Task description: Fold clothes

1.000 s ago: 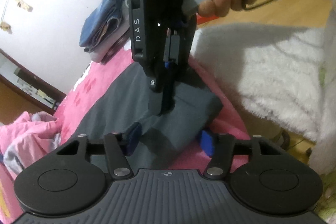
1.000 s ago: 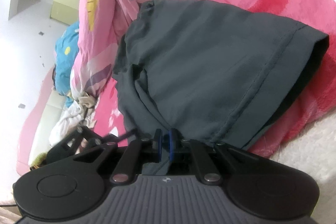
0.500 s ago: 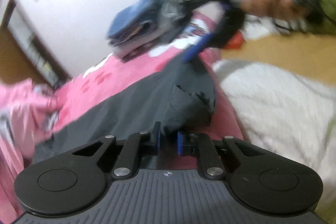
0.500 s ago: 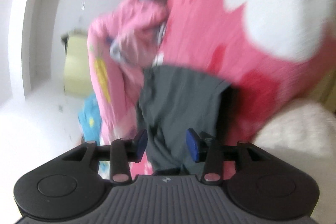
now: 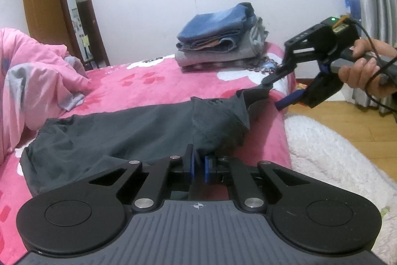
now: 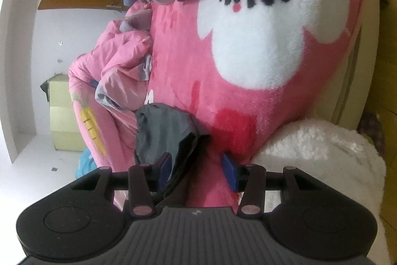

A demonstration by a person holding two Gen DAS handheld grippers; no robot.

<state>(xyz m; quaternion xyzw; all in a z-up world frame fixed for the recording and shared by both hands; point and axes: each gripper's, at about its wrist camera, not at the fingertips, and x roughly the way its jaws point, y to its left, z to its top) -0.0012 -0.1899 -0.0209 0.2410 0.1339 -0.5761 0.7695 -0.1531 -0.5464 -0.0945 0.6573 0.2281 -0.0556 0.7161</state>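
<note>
Left gripper [image 5: 198, 167]: jaws clenched on a bunched edge of the dark grey garment [image 5: 119, 138], the blue pads nearly meeting with cloth pinched between them. Right gripper [image 6: 197, 170]: jaws spread wide; in its own view a fold of the garment [image 6: 163, 131] hangs against the left pad only, and the right pad stands clear over the blanket. In the left wrist view one finger of the right gripper [image 5: 278, 88] touches or just overlaps a raised corner of the cloth; whether it bears any of the load cannot be told.

The garment lies stretched along the near edge of the bed, on the pink flowered blanket [image 5: 153, 81], its far end toward the crumpled pink duvet [image 5: 37, 71]. A stack of folded clothes [image 5: 218, 41] sits near the bed's far edge. A white fluffy rug [image 5: 335, 160] covers the floor beside the bed.

Risks: with only one firm pinch, the raised corner may drop off the right-hand finger and collapse, spoiling any crease. A pull by the left gripper alone could drag the whole garment over the bed edge onto the rug. The bunched grasp may also hold several layers, giving an uneven fold.
</note>
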